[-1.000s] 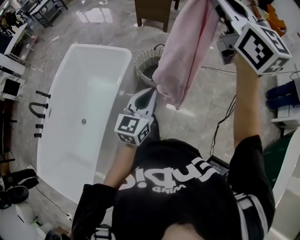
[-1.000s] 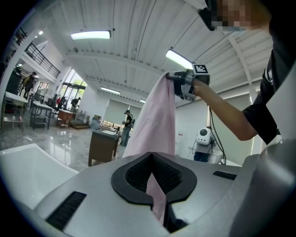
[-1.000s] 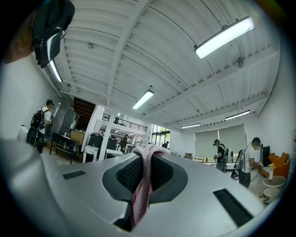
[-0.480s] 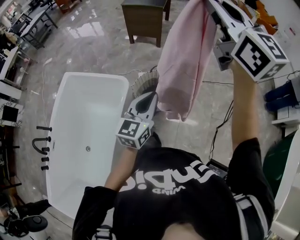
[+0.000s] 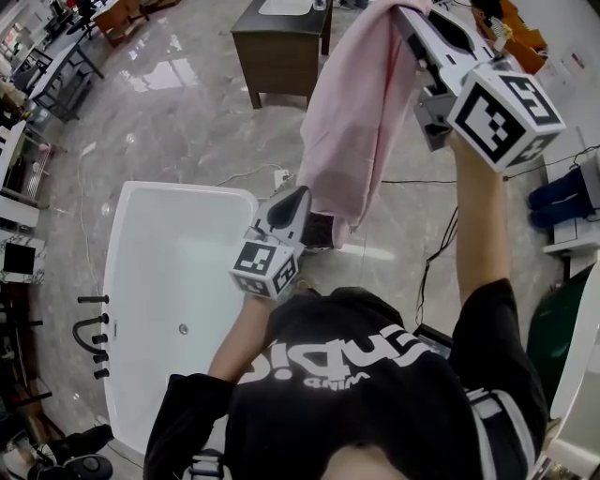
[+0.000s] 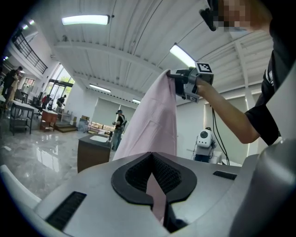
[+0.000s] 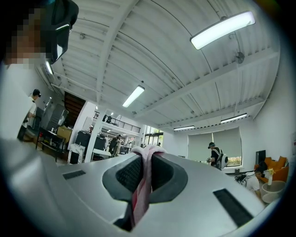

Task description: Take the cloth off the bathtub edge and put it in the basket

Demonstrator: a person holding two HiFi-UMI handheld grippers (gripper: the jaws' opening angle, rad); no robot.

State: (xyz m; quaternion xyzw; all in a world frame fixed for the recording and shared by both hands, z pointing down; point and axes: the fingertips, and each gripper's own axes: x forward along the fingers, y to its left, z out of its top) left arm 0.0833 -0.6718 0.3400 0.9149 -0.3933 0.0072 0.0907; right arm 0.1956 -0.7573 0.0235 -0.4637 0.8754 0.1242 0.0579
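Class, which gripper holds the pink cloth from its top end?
The right gripper: raised high, shut on the top of the cloth. The left gripper sits lower, by its bottom edge.

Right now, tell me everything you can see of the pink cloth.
The pink cloth is soft, plain fabric, hanging in long folds. Its top is pinched in the raised right gripper. Its lower edge meets the left gripper, whose jaws also look closed on a pink strip. Nothing else visibly touches it.
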